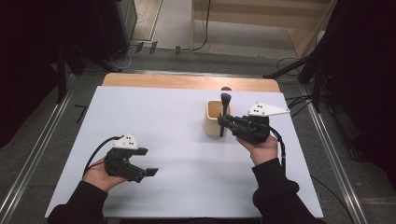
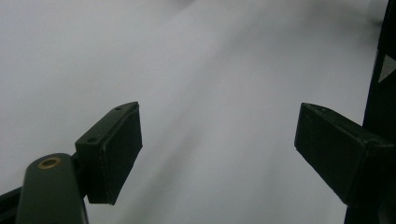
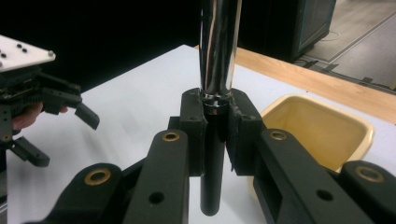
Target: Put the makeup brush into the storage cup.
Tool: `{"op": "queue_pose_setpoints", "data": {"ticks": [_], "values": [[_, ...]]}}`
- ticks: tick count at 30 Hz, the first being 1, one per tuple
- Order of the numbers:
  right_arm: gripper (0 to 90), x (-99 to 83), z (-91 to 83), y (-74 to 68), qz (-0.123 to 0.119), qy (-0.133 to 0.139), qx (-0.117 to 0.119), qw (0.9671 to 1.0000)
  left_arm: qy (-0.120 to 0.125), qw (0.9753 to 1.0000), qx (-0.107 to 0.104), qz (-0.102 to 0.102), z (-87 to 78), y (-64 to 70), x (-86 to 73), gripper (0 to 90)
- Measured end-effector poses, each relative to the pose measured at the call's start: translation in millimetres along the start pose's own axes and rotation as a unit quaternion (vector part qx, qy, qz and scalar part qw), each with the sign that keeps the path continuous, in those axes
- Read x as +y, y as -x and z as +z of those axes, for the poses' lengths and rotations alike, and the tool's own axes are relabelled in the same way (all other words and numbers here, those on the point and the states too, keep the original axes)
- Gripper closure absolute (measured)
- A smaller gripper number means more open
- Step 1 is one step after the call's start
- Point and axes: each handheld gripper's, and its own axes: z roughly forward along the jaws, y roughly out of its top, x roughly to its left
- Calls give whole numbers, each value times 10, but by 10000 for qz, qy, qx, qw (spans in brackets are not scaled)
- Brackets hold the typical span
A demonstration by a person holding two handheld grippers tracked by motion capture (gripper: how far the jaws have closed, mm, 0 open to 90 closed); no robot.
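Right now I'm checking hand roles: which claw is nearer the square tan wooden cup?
Right. The right claw is at the square tan wooden cup, clamping a black-and-chrome tool; the left claw is open, far off toward the table's near left.

The white table (image 1: 187,140) lies bare across its left, middle and near parts, giving open passage between the left gripper (image 1: 142,163) at the near left and the right gripper (image 1: 225,122) at the far right. The only standing obstacle is the yellow container (image 1: 214,116) right of centre toward the far edge, with the upright brush (image 1: 225,112) held just at its right wall. Far of the container, a bare strip of table remains before the wooden edge (image 1: 187,82).
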Motion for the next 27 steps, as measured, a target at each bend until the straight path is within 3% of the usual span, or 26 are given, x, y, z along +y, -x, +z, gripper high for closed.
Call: {"op": "queue_pose_setpoints", "data": {"ticks": [27], "values": [[792,344,53,166,-18,220,-351,9991,2,10000,-8,25,-1,10,-12,157]]}}
